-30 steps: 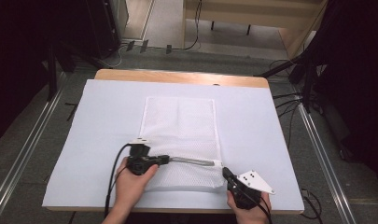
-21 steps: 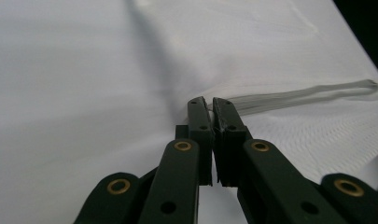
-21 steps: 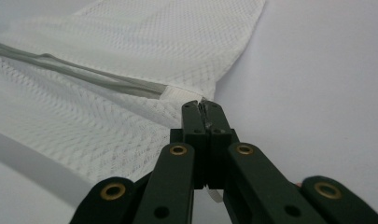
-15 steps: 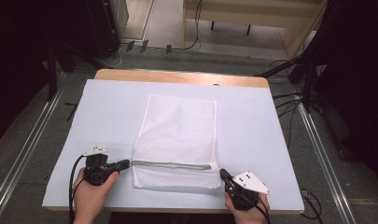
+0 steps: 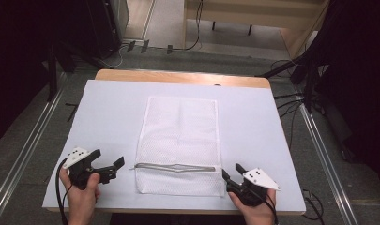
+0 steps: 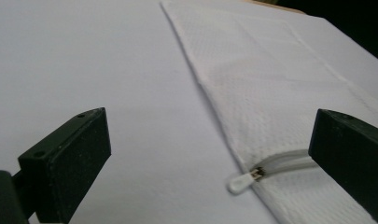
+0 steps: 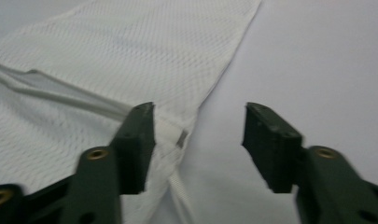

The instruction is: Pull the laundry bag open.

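White mesh bag (image 5: 179,140), one, two grippers

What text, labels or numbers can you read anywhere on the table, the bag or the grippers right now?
None: no readable text.
Mesh bag: plain white, no label or print visible.
Zipper pull: no marking I can make out.
Table cover: blank.
Left gripper and right gripper: the grey plates carry only small dots, no words or numbers.

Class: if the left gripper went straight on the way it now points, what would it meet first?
Probably the zipper pull at the near edge of the white mesh bag; the open left gripper points toward it, though depth is unclear.
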The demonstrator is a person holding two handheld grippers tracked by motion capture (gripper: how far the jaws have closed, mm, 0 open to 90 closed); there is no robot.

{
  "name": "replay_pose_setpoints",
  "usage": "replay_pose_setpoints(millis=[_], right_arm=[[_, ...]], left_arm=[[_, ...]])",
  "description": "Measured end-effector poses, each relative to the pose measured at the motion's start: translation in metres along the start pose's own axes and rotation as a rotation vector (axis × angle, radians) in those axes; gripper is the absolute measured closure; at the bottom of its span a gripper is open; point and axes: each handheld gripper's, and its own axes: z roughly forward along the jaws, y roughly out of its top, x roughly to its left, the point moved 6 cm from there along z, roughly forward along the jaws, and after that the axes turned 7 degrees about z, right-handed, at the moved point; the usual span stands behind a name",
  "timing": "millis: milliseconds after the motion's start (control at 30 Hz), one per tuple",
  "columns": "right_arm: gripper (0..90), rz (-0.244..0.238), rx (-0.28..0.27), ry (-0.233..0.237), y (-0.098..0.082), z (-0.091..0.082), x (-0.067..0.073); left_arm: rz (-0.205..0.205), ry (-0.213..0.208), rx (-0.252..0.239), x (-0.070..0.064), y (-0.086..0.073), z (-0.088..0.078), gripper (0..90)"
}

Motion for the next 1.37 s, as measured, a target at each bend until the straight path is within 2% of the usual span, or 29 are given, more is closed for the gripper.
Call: replay_pose_setpoints(millis=[33, 133, 200, 267, 333, 433, 500, 633, 767, 1000, 1367], right_arm=[[36.0, -0.01, -0.014, 0.004, 0.005, -0.003, -0.005], [27.2, -0.032, -0.029, -0.009, 0.012, -0.009, -0.019], [23.0, -0.025, -0.023, -0.018, 0.014, -0.011, -0.029], [19.6, 0.001, -0.015, -0.047, 0.015, -0.013, -0.043], [18.1, 0.023, -0.013, -0.054, 0.016, -0.015, -0.055], [15.8, 0.069, -0.023, -0.068, 0.019, -0.02, -0.076], [15.8, 0.082, -0.026, -0.075, 0.02, -0.023, -0.087], [15.8, 0.093, -0.033, -0.096, 0.02, -0.029, -0.109], [15.8, 0.09, -0.039, -0.127, 0.019, -0.033, -0.124], [15.9, 0.117, -0.044, -0.155, 0.017, -0.037, -0.138], [15.8, 0.1, -0.034, -0.157, 0.016, -0.034, -0.134]], left_arm=[[0.007, -0.007, -0.002, 0.001, 0.0, 0.0, 0.0], [0.039, 0.009, -0.001, 0.006, -0.001, -0.001, 0.0], [0.066, 0.028, 0.004, 0.008, -0.001, -0.001, 0.0], [0.096, 0.03, 0.001, 0.01, -0.002, -0.002, 0.0], [0.119, 0.032, -0.009, 0.012, -0.001, -0.003, 0.0], [0.131, 0.047, -0.009, 0.019, -0.001, -0.005, 0.0], [0.126, 0.048, -0.013, 0.023, -0.002, -0.006, 0.0], [0.143, 0.057, -0.013, 0.032, -0.002, -0.008, 0.0], [0.159, 0.052, -0.019, 0.04, -0.002, -0.012, 0.0], [0.134, 0.075, -0.031, 0.052, -0.002, -0.018, 0.0], [0.151, 0.063, -0.021, 0.048, -0.002, -0.014, 0.0]])
